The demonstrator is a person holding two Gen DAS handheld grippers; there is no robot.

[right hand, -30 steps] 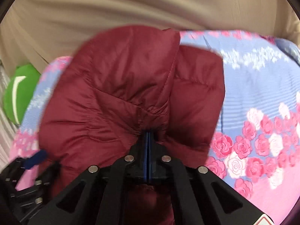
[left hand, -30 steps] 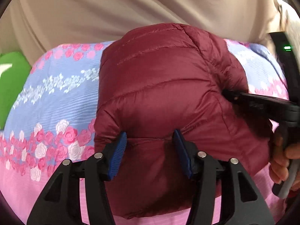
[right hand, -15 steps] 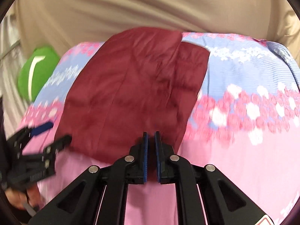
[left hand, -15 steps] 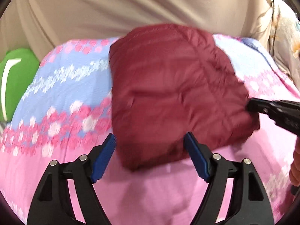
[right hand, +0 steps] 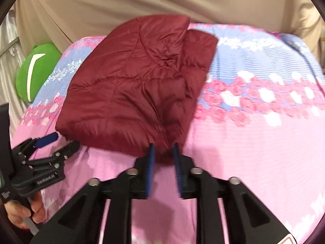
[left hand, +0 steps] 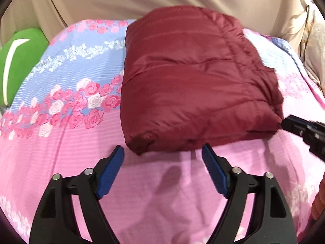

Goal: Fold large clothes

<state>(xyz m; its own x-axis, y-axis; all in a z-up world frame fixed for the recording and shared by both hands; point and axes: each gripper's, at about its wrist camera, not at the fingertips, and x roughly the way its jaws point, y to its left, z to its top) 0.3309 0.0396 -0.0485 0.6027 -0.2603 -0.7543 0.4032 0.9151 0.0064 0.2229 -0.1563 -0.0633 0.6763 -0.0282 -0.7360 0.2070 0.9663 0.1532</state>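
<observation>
Folded jacket (left hand: 195, 81) lies on the bed (left hand: 61, 142), long axis running toward its far edge, a green cushion (left hand: 18, 61) off the far-left corner. Left tongs (left hand: 162, 158) spread and empty; right tongs (right hand: 163, 152), just opening, straddle the near corner without pinching.

Maroon quilted jacket (right hand: 138, 93), folded, lying on pink/blue floral bedsheet (right hand: 254, 132). Right gripper (right hand: 163, 152) at its near edge; jaws just been opening, narrow gap, jacket's near corner btwn blue pads, contact unclear. Left gripper (right hand: 59, 140) at lower left, jaws apart, just beside jacket's left corner; hand (right hand: 22, 211) on its handle. Green cushion (right hand: 34, 71) far left. Beige fabric backdrop (right hand: 162, 0).
</observation>
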